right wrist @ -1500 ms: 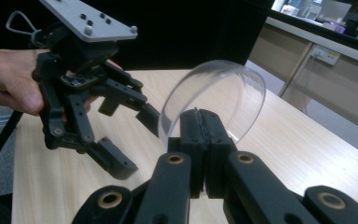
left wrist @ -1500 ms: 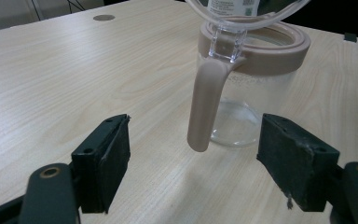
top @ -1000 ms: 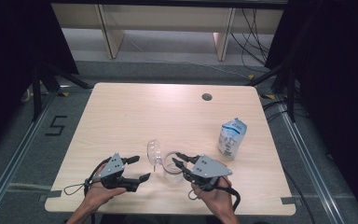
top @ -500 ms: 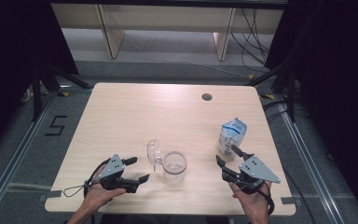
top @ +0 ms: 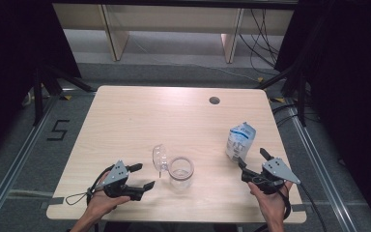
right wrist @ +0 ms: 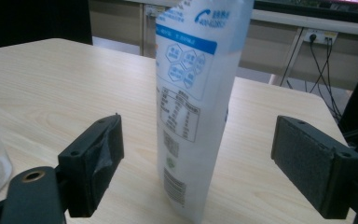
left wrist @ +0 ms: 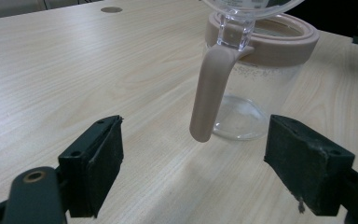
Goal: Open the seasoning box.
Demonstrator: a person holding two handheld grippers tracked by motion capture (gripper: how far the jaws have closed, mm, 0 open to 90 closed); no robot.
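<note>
Right gripper view: right gripper (right wrist: pixel 214 163) jaws just opened wide, milk pouch (right wrist: pixel 196 93) upright between pads, ungrasped. Left gripper (left wrist: pixel 200 172) open before lidded jar (left wrist: pixel 256 79) handle. Jar open mid-table; pouch grasp, pouring remain.

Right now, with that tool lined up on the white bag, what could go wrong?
1. The white bag stands tall and narrow between the open pads of the right tool, not yet gripped; a nudge from one pad might tip it over.
2. It looks soft, so a hard squeeze could crumple it or let it slip.
3. The clear jug stands with its lid flipped open; the left tool, open beside its handle, could knock it.
</note>
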